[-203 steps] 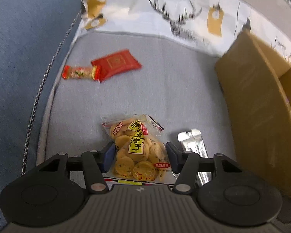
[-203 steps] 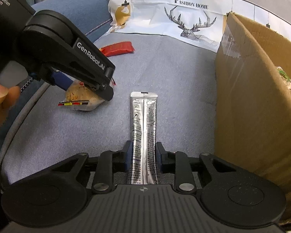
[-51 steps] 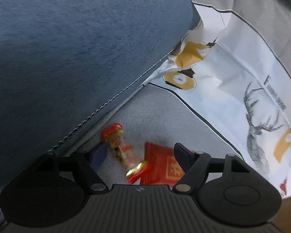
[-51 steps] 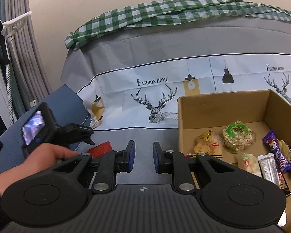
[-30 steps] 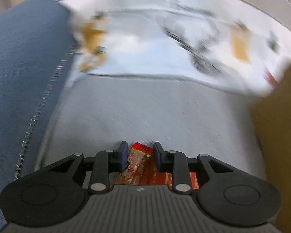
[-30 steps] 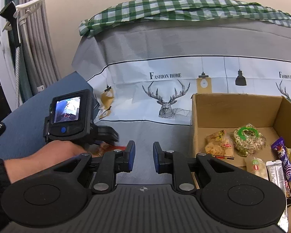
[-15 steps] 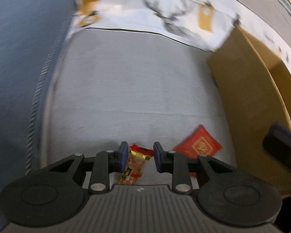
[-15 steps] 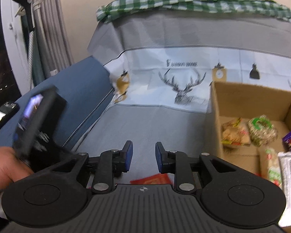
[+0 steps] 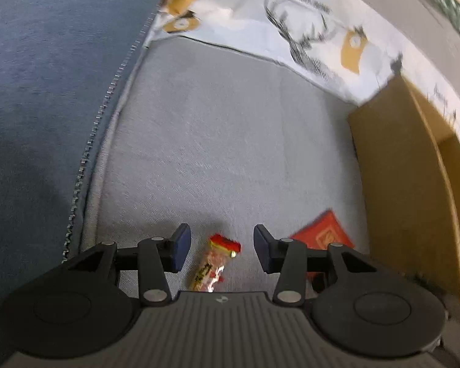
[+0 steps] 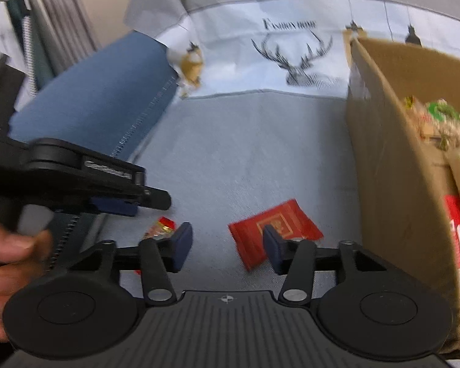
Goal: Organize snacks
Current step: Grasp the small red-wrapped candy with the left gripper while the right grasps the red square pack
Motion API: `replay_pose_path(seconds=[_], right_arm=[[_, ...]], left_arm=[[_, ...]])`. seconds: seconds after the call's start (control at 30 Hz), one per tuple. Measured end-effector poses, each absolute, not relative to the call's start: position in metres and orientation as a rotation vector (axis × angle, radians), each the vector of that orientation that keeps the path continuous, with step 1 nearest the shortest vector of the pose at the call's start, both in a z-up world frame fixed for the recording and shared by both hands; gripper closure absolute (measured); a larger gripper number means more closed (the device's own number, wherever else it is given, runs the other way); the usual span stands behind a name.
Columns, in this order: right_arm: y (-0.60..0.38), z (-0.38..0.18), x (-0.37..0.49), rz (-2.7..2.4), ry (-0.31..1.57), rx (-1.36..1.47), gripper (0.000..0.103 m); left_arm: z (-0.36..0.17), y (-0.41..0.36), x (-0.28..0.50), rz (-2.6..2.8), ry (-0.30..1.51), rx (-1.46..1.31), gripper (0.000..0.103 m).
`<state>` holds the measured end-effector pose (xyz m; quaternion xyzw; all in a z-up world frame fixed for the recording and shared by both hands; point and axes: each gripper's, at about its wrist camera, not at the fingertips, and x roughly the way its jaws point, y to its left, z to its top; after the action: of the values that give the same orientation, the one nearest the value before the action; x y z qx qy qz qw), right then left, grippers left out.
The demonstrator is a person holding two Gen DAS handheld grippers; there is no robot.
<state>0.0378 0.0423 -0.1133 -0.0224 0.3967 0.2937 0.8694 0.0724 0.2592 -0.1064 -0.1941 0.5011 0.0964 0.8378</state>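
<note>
A small red-and-gold candy packet (image 9: 214,265) lies on the grey sofa seat between the open jaws of my left gripper (image 9: 219,253), untouched by them. It also shows in the right wrist view (image 10: 161,227), under the left gripper (image 10: 132,197). A flat red snack packet (image 10: 273,230) lies on the seat near the cardboard box (image 10: 392,141); it also shows in the left wrist view (image 9: 322,236). My right gripper (image 10: 228,250) is open and empty, hovering just above the red packet's left side.
The box (image 9: 404,184) stands on the right and holds several snacks (image 10: 435,116). A blue cushion (image 9: 46,76) borders the seat on the left. A deer-print cover (image 10: 291,58) hangs over the backrest.
My left gripper has opened and let go of the candy packet, which now lies on the seat. My right gripper has opened wider and dropped toward the red packet.
</note>
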Motion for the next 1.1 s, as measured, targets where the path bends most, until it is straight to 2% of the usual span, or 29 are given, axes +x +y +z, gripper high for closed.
replay_pose_path(seconds=[0.07, 0.3, 0.67, 0.7, 0.73, 0.77, 0.8, 0.87, 0.93, 0.97, 1.1], right_arm=[[0.045, -0.118, 0.043, 0.59, 0.842, -0.035, 0.033], [0.059, -0.138, 0.069, 0.501, 0.909, -0.011, 0.022], [0.081, -0.151, 0.087, 0.449, 0.851, -0.119, 0.022], [0.083, -0.152, 0.087, 0.445, 0.842, -0.141, 0.024], [0.084, -0.153, 0.087, 0.445, 0.827, -0.163, 0.034], [0.086, -0.152, 0.085, 0.445, 0.808, -0.19, 0.05], [0.086, -0.152, 0.083, 0.451, 0.791, -0.215, 0.058], [0.084, -0.15, 0.082, 0.486, 0.783, -0.229, 0.084], [0.082, -0.147, 0.079, 0.53, 0.771, -0.247, 0.099], [0.082, -0.145, 0.077, 0.552, 0.763, -0.257, 0.102], [0.079, -0.137, 0.063, 0.667, 0.737, -0.306, 0.103]], left_arm=[[-0.108, 0.255, 0.073, 0.205, 1.075, -0.373, 0.053], [-0.11, 0.26, 0.071, 0.23, 1.078, -0.366, 0.054], [-0.091, 0.271, 0.058, 0.305, 0.982, -0.421, 0.054], [-0.091, 0.27, 0.058, 0.302, 0.981, -0.418, 0.054], [-0.091, 0.268, 0.058, 0.296, 0.986, -0.41, 0.054], [-0.091, 0.267, 0.059, 0.292, 0.992, -0.404, 0.054], [-0.092, 0.267, 0.06, 0.289, 0.997, -0.4, 0.054], [-0.094, 0.267, 0.061, 0.286, 1.003, -0.402, 0.054], [-0.095, 0.268, 0.062, 0.289, 1.009, -0.41, 0.054], [-0.096, 0.269, 0.062, 0.289, 1.011, -0.414, 0.054], [-0.097, 0.268, 0.06, 0.283, 1.023, -0.414, 0.054]])
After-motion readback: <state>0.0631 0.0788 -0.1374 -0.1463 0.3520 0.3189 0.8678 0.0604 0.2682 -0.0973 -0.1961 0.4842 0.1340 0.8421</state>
